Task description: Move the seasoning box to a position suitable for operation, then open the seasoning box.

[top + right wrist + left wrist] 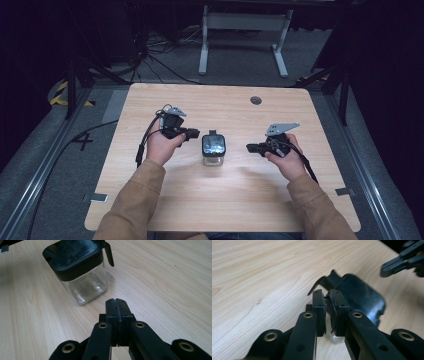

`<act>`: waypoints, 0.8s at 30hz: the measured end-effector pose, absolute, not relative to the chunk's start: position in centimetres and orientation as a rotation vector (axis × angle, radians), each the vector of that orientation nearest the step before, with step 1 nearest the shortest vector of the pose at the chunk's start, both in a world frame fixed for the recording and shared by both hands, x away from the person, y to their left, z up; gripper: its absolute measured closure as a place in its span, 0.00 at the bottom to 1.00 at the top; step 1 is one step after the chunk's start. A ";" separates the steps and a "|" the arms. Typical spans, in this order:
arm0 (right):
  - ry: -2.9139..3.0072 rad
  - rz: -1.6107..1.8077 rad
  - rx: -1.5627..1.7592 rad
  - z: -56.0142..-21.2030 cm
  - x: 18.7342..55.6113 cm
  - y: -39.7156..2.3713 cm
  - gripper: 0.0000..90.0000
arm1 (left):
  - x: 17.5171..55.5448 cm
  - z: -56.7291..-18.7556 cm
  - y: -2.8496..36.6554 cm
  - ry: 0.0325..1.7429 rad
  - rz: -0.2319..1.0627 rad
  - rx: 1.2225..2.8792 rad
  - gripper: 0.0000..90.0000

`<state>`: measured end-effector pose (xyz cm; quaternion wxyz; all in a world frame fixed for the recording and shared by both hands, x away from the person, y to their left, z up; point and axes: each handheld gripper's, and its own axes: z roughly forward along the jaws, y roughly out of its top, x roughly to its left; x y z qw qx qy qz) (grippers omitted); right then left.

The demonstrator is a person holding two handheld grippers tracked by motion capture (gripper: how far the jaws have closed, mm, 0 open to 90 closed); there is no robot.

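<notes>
A small clear square jar [213, 148] with a black lid and a lid tab stands upright in the middle of the wooden table [225, 200]. My left gripper [194, 134] hovers just left of the jar, jaws pressed together with nothing held. In the left gripper view its frayed pads [322, 307] meet just short of the jar's black lid [362, 295]. My right gripper [251, 148] sits a short way right of the jar, shut and empty. The right gripper view has its closed tips [116, 302] pointing at the jar [80, 272], a short gap apart.
A round cable hole [256, 100] lies in the table's far half. Beyond the far edge stand the white legs of another desk [245, 35], with cables on the floor [160, 60]. The right gripper [398, 263] appears at the top right of the left gripper view.
</notes>
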<state>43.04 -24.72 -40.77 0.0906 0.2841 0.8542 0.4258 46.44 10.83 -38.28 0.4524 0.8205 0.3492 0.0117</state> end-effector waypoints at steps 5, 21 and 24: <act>2.535 1.269 0.843 -40.5 42.9 -24.9 1.00 | 46.7 -37.3 10.3 0.803 0.016 2.035 0.96; 2.526 1.282 0.846 -40.0 42.4 -25.4 1.00 | 50.1 -37.8 6.7 0.704 -0.055 2.118 0.99; 2.521 1.283 0.845 -40.0 42.4 -25.4 1.00 | 50.3 -38.2 6.6 0.710 -0.044 2.129 1.00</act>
